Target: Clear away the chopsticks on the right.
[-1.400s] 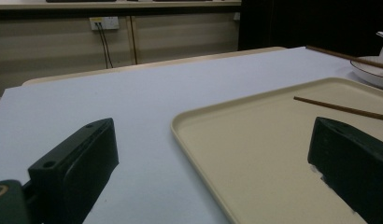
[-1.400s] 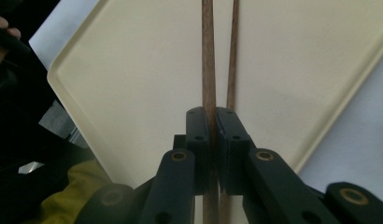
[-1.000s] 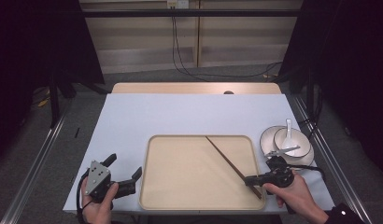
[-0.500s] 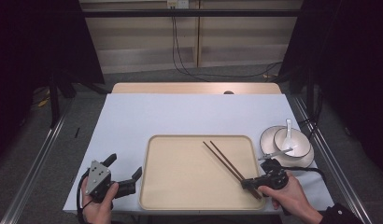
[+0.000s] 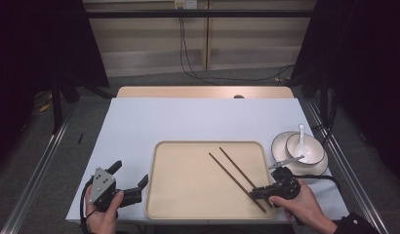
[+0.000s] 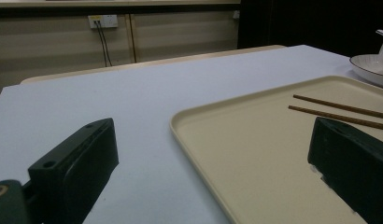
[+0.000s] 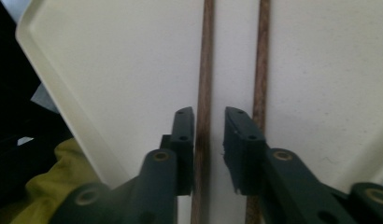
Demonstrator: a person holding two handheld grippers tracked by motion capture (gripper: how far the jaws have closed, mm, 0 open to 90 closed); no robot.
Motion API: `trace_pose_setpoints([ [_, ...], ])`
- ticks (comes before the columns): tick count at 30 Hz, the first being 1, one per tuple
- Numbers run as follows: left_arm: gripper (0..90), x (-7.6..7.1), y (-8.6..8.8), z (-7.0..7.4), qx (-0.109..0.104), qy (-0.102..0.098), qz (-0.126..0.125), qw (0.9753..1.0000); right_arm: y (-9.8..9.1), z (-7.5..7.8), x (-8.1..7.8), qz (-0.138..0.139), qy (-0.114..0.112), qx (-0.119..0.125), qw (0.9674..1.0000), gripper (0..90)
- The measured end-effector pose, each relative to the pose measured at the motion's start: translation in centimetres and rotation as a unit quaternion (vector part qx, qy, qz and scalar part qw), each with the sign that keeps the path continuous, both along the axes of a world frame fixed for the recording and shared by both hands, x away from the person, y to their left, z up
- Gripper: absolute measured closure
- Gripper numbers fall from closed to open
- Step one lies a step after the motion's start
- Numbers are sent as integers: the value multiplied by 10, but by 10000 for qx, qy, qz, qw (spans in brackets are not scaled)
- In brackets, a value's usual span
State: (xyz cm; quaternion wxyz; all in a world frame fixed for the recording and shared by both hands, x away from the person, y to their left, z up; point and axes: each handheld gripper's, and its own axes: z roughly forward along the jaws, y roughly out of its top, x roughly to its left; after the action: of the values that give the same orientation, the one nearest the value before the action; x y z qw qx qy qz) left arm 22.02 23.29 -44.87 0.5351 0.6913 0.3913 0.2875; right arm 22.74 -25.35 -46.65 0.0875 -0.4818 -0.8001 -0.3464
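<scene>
My right gripper (image 5: pixel 260 191), lower right, has its fingers slightly apart around one chopstick (image 7: pixel 204 70) on the tray (image 5: pixel 188 214), likely letting go; my left gripper (image 5: pixel 131 181), lower left, idles, fingers spread

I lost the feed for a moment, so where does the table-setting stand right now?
Done: both chopsticks lie on the tray. In hand: the right gripper sits at their near ends, jaws slightly apart around one stick. Left: the bowl with its spoon, off the tray, and the left gripper, open and idle.
</scene>
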Motion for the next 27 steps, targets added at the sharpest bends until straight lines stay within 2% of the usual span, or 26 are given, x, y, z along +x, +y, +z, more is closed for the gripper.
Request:
trace_pose_setpoints([
  [1, 17, 0, 0, 0, -1, -1, 0, 10000, 0, 1, -1, 68, 9, 31, 10000, 704],
  [2, 17, 0, 0, 0, -4, 2, 4, 10000, -1, 2, -2, 145, -91, 98, 9998, 704],
  [5, 16, 0, 0, 0, 8, 8, -7, 10000, -4, 8, -3, 270, -503, 71, 9983, 655],
  [7, 16, 0, 0, 0, 0, 4, -3, 10000, -8, 12, -3, 359, -677, 165, 9969, 578],
  [9, 17, 0, 0, 0, -4, 6, -10, 10000, -12, 14, -1, 342, -904, 102, 9953, 492],
  [12, 16, 0, 0, 0, 20, 5, -43, 10000, -19, 19, -1, 432, -1264, 72, 9910, 373],
  [13, 16, 0, 0, 0, 15, 18, -46, 10000, -21, 20, 0, 502, -1425, 166, 9884, 329],
  [14, 16, -1, -1, 0, 12, 30, -35, 10000, -23, 22, 1, 535, -1621, 159, 9852, 287],
  [15, 16, -1, -2, 0, -20, 45, -42, 10000, -26, 23, 1, 495, -1705, 164, 9840, 238],
  [17, 16, -1, -3, 0, -19, 72, -38, 10000, -33, 24, 3, 454, -1676, 376, 9841, 168],
  [18, 16, -2, -4, 0, -18, 70, -46, 10000, -37, 24, 3, 492, -1750, 354, 9827, 129],
  [19, 16, -2, -5, 0, -64, 99, -91, 9999, -40, 25, 2, 507, -1829, 354, 9812, 123],
  [21, 15, -3, -5, 0, -15, 128, -87, 9999, -46, 25, 2, 456, -1878, 368, 9804, 122],
  [22, 15, -3, -6, 0, -22, 153, -93, 9998, -49, 25, 1, 440, -1967, 322, 9789, 122],
  [24, 15, -4, -7, 0, -60, 171, -139, 9997, -54, 26, 0, 291, -2028, 223, 9785, 123],
  [27, 14, -5, -8, 0, -41, 217, -152, 9996, -61, 26, -2, 243, -2320, 39, 9724, 122],
])
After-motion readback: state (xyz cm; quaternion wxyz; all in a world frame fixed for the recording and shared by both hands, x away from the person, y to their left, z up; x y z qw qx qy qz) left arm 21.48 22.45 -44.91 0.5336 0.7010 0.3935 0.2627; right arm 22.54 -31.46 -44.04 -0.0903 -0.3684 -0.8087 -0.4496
